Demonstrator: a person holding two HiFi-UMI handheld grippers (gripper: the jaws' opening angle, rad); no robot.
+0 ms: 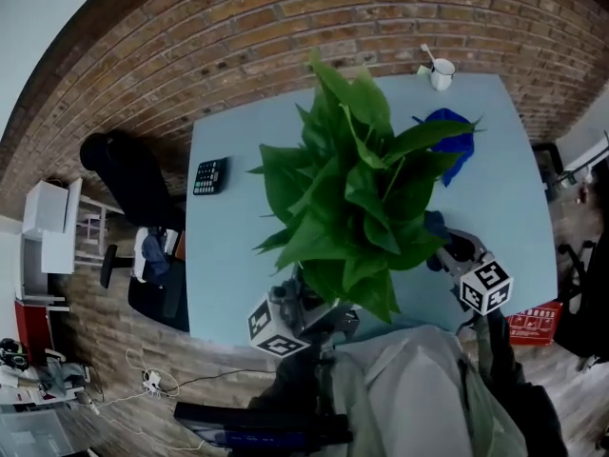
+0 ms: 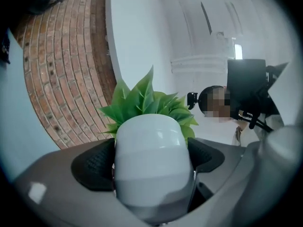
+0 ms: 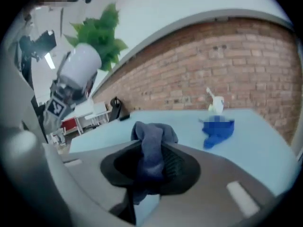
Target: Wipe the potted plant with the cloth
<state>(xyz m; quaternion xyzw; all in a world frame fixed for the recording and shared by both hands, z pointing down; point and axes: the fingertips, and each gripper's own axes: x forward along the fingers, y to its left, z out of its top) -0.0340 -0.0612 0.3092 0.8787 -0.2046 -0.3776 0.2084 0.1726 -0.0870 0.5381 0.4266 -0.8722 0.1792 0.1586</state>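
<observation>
Pot (image 2: 150, 155) is sitting clamped in left gripper (image 1: 301, 305), held up above table (image 1: 228, 255). Right gripper (image 1: 453, 251) is pinching cloth (image 3: 151, 145); in its view plant (image 3: 97, 32) is hanging at 10 o'clock, well apart, axis tilting toward 1 o'clock, so cloth is likely needing to travel that way.

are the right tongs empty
No, the right tongs pinch a grey-blue cloth between their pads.

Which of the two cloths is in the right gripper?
The dull grey-blue cloth, pinched in the right gripper; the bright blue cloth lies on the table.
</observation>
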